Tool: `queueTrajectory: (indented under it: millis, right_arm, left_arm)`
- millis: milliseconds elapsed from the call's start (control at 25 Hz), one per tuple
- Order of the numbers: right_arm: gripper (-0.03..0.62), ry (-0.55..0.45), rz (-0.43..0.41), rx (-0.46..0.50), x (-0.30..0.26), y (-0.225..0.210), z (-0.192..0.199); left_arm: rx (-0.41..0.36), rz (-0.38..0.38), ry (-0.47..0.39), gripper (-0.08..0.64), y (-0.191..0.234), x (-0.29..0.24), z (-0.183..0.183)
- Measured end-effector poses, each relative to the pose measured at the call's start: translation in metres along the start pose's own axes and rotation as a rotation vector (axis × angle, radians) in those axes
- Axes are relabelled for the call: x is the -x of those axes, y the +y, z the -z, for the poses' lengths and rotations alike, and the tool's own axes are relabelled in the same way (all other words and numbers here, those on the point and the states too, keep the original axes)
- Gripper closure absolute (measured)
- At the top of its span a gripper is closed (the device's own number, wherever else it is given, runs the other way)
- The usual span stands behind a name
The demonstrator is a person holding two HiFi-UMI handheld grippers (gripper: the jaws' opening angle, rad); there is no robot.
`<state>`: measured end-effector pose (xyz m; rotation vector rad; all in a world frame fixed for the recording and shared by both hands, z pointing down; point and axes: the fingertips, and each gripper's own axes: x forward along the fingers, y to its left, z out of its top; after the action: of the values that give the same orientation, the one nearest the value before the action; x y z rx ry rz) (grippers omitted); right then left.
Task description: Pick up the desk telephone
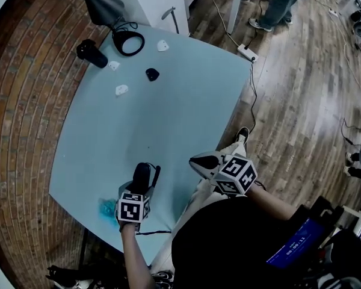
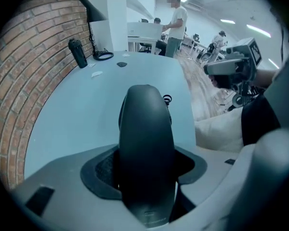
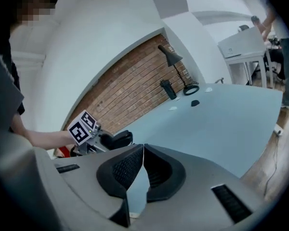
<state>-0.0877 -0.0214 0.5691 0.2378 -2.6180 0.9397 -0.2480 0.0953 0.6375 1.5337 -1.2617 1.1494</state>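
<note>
A black telephone handset (image 2: 145, 143) stands up between the pads of my left gripper (image 2: 145, 165), which is shut on it. In the head view the left gripper (image 1: 138, 192) holds the handset (image 1: 142, 174) over the near edge of the light blue table (image 1: 168, 119). A bit of coiled cord (image 2: 167, 99) shows behind the handset. The phone's base is not in sight. My right gripper (image 1: 195, 160) hovers just off the table's near right edge, above the person's lap. Its pads (image 3: 135, 165) meet with nothing between them. From the right gripper view the handset (image 3: 118, 138) appears to the left.
At the table's far end are a black desk lamp (image 1: 102, 8), a black bottle (image 1: 91, 53), a small black object (image 1: 151, 74) and small white pieces (image 1: 121, 90). A blue thing (image 1: 106, 208) lies by my left gripper. A person (image 1: 280, 2) stands on the wooden floor beyond a power strip (image 1: 246, 53).
</note>
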Motion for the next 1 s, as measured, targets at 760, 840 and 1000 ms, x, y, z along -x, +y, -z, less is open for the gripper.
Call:
queueTrajectory:
  millis: [760, 840, 1000]
  right_arm:
    - [0.456, -0.040, -0.328, -0.438, -0.052, 0.077, -0.006]
    - [0.442, -0.035, -0.335, -0.470, -0.054, 0.077, -0.004]
    - [0.389, -0.045, -0.359, -0.559, -0.057, 0.079, -0.005]
  left_arm:
    - [-0.034, 0.024, -0.087, 0.259, -0.034, 0.028, -0.047]
    - [-0.045, 0.023, -0.084, 0.259, -0.035, 0.031, -0.049]
    - [-0.046, 0.016, -0.093, 0.259, -0.039, 0.035, -0.053]
